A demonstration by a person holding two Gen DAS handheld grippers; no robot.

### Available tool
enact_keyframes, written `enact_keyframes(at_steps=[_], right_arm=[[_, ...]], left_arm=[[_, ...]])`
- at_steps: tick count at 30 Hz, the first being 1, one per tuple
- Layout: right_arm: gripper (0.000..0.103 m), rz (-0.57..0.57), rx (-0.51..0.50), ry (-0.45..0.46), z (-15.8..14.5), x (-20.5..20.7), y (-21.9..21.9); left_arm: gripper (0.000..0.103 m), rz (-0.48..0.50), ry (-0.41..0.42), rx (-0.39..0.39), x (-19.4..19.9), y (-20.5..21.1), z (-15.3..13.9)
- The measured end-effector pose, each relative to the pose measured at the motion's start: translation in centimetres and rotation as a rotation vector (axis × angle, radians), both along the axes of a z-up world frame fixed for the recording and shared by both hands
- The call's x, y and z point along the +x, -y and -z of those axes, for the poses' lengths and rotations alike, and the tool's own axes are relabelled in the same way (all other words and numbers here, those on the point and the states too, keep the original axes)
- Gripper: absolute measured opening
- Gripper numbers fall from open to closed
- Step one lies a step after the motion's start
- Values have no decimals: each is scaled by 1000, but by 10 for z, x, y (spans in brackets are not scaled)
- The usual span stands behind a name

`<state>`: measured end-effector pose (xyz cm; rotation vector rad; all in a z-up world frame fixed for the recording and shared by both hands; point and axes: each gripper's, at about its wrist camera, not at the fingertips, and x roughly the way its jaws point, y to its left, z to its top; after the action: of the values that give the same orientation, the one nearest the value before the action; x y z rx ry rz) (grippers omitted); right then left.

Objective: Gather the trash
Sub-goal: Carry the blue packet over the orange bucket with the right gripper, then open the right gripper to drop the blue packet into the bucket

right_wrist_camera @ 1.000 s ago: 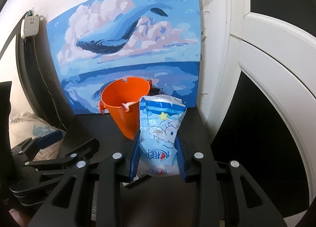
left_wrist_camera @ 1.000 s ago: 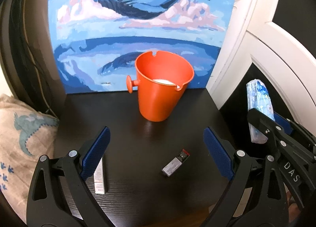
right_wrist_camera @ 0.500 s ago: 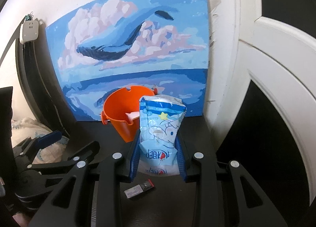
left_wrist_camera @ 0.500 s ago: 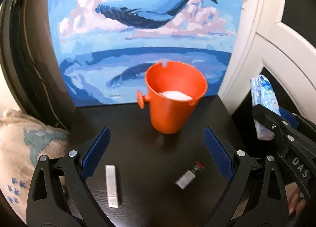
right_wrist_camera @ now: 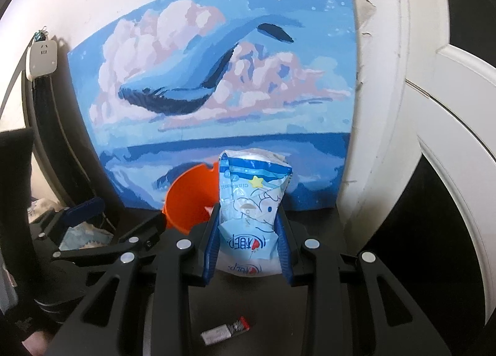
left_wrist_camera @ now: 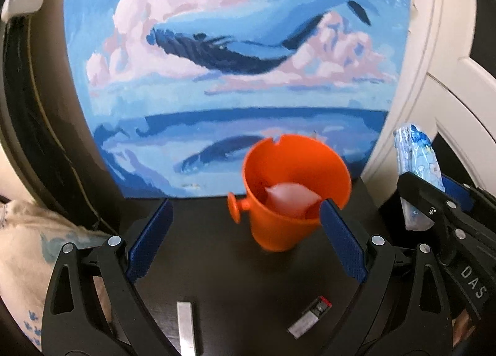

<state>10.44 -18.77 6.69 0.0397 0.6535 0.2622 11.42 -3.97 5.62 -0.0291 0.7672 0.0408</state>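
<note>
Snack packet [right_wrist_camera: 251, 210] sits clamped in the right tongs [right_wrist_camera: 248, 241] near the orange bucket [left_wrist_camera: 294, 188]; left tongs [left_wrist_camera: 245, 241] gape empty.

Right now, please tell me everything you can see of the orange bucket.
The bucket is small, plain orange, seemingly plastic, tapering towards its base. Its rim has notches, and a round knob sticks out on one side. It stands upright and uncovered on the dark table, before the whale painting. Something pale, blurred, lies inside. No tool touches it: the open left tool is in front of it, and the right tool holds a blue packet beside it.
</note>
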Motion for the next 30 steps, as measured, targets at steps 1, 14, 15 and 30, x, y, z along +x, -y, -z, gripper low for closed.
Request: enact_keyframes(at_steps=[1, 14, 15, 30], right_arm=[[33, -2, -2, 4, -1, 3, -2], [33, -75, -9, -58, 16, 39, -25], [33, -80, -7, -66, 18, 41, -26], [33, -101, -55, -109, 44, 56, -39]], left_arm=[[94, -5, 2, 6, 3, -1, -1], [94, -85, -17, 12, 41, -22, 8], [94, -88, -22, 4, 43, -23, 10], [94, -120, -59, 60, 55, -24, 41]])
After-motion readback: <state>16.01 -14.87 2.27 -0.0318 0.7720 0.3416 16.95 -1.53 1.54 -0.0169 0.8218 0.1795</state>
